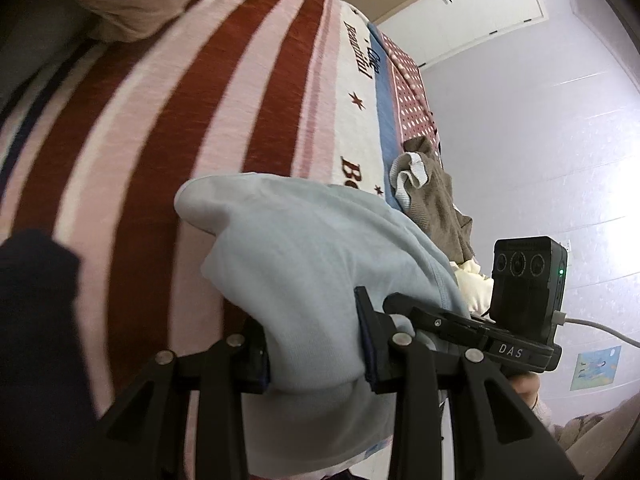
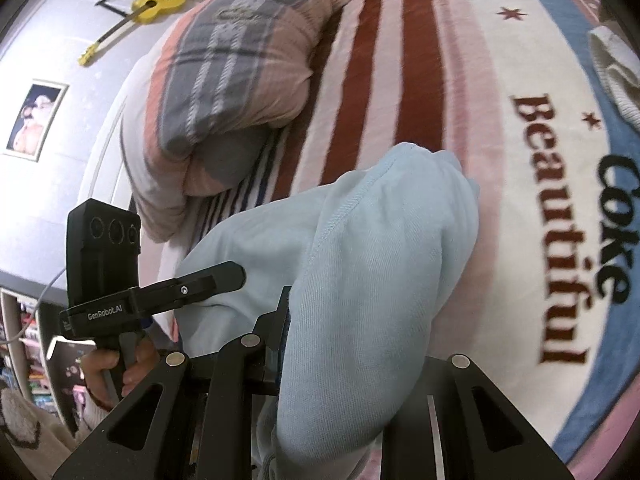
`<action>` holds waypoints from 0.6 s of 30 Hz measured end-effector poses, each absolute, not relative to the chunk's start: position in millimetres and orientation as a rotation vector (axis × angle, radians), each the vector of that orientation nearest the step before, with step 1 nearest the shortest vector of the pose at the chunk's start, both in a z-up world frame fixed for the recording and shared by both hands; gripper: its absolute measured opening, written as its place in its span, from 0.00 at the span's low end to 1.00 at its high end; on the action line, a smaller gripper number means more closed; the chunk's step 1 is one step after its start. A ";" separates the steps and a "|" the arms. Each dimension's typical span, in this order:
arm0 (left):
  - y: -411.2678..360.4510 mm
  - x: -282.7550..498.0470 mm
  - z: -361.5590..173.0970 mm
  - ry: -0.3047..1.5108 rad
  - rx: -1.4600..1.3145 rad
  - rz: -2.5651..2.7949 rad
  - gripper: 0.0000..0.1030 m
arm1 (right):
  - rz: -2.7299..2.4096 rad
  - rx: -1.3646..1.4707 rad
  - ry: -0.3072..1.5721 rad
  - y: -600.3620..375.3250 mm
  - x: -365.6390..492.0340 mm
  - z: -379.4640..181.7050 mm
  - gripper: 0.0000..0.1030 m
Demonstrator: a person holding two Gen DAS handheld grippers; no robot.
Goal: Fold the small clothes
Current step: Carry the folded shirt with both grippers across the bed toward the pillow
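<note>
Two grippers are gripping one garment right now. Your left gripper is clamping a fold of the light blue garment between its fingers, closed down onto the cloth. Your right gripper is doing the same on its side, though one finger is buried under the fabric in its own view, so I am judging that pinch partly from how the cloth is bunching there.

The garment is hanging between the two grippers, lifted just above the striped blanket on the bed, and billowing forward away from both sets of fingers. Its long axis is running from one gripper to the other, so neither hand is nearer; each is holding an end. In the left view the right gripper is sitting close beside the cloth, which suggests the two ends are being held near together.

A brown garment is lying further along the blanket, and a plaid pillow is resting toward the head of the bed, both well apart from the blue one.

For the coming move, you are probably needing to lay the free bulge down flat ahead of the fingers.
</note>
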State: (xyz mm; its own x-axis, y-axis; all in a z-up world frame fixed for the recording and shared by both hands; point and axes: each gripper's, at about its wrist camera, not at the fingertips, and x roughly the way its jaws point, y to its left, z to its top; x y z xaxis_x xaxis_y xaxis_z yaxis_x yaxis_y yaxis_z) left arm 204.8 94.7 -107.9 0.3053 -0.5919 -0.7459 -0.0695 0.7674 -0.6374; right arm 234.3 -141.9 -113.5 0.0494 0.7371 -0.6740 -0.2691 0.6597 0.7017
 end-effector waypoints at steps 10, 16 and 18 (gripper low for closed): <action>186.1 149.6 -86.9 1.180 -0.599 -0.315 0.29 | 0.870 0.463 1.305 -53.8 192.5 -106.8 0.16; 244.9 126.9 -83.5 1.180 -0.561 -0.284 0.29 | 0.904 0.470 1.317 6.2 172.4 -107.6 0.16; 261.6 122.0 -84.2 1.188 -0.547 -0.277 0.29 | 0.900 0.464 1.325 24.1 165.4 -108.8 0.16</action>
State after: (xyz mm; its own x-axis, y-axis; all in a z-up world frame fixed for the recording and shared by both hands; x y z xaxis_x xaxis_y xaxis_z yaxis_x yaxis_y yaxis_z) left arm 122.0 261.6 -84.2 0.3606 -0.4806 -0.7993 -0.0774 0.8386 -0.5392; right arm 165.4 24.1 -108.8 -0.0123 0.7795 -0.6263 -0.2949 0.5957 0.7471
